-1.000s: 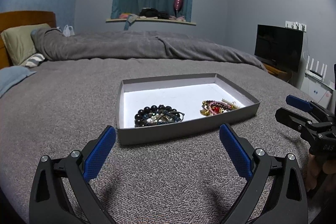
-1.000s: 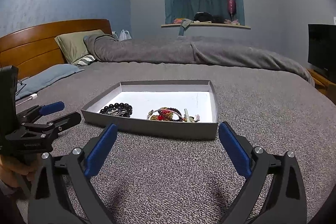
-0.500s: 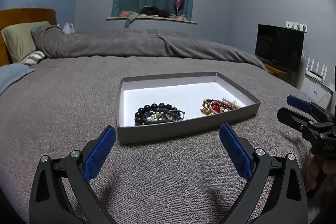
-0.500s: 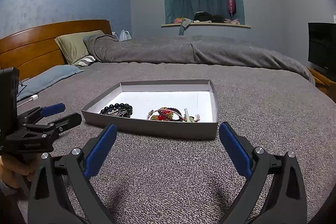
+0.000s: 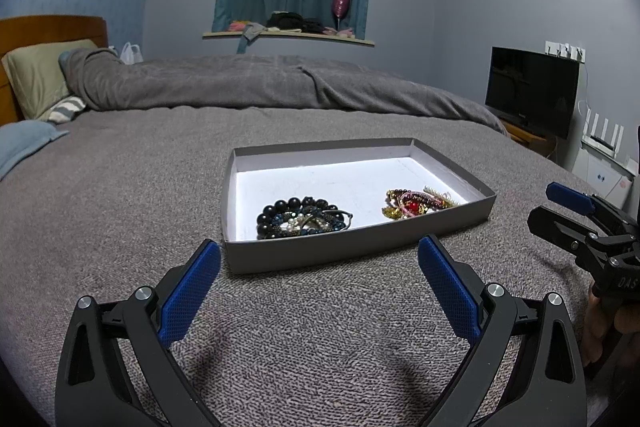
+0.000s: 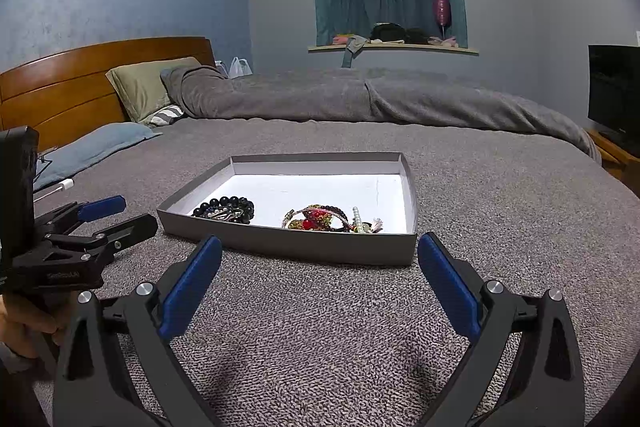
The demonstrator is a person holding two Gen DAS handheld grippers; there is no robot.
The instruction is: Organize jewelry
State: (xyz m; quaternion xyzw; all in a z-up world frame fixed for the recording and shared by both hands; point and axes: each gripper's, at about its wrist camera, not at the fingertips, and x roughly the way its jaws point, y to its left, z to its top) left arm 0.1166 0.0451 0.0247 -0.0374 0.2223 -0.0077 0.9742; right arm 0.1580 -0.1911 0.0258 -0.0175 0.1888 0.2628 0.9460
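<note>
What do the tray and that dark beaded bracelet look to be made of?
The tray looks like thin cardboard: matte grey outside, plain white inside, with sharp folded corners. The dark beaded bracelet has round black beads with a glossy sheen, perhaps polished stone or glass; I cannot tell which.

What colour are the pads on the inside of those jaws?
Blue, with a fine textured surface, on black frames. The pads show best in the left wrist view.
</note>
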